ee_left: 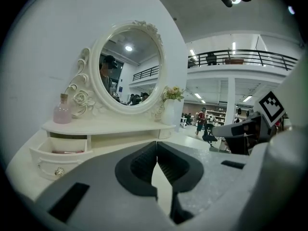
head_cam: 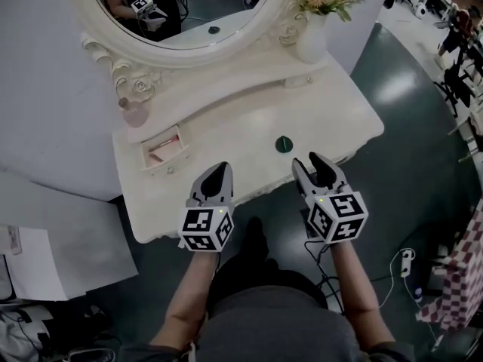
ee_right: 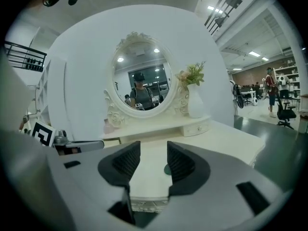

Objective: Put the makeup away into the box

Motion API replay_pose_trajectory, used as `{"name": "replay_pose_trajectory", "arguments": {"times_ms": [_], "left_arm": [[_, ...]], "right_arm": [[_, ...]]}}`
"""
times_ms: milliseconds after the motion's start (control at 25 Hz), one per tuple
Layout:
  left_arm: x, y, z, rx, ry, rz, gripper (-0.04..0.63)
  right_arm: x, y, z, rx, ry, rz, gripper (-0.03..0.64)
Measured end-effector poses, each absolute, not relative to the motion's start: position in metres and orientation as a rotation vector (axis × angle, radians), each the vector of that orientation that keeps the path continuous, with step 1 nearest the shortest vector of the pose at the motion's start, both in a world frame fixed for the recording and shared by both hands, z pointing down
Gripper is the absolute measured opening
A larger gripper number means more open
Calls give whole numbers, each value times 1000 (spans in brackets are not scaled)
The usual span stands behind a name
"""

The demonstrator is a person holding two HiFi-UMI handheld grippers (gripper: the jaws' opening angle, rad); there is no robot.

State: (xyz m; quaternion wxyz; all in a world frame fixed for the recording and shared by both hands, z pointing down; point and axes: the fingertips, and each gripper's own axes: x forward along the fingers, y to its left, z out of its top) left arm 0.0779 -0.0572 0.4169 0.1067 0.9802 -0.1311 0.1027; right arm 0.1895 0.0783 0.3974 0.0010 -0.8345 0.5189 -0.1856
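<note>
A small dark green round compact lies on the white vanity table, just beyond my right gripper. In the right gripper view the compact shows low between the jaws, farther out on the tabletop, and that gripper is open and empty. My left gripper hovers over the table's front edge, its jaws shut on nothing. At the table's left a small drawer stands open with something pink lying in it; it is also in the left gripper view.
An oval mirror rises at the back of the table. A pink bottle stands on the left of the shelf, and a white vase with flowers on the right. Dark floor surrounds the table, with cables at the lower right.
</note>
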Motion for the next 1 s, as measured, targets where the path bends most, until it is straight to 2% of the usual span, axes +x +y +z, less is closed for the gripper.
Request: {"name": "replay_pose_trajectory", "arguments": {"times_ms": [1000], "left_arm": [[133,-119,432,2844,-335,343,6]], "right_arm": [[242,22,453,-2705,1571,-812,153]]}}
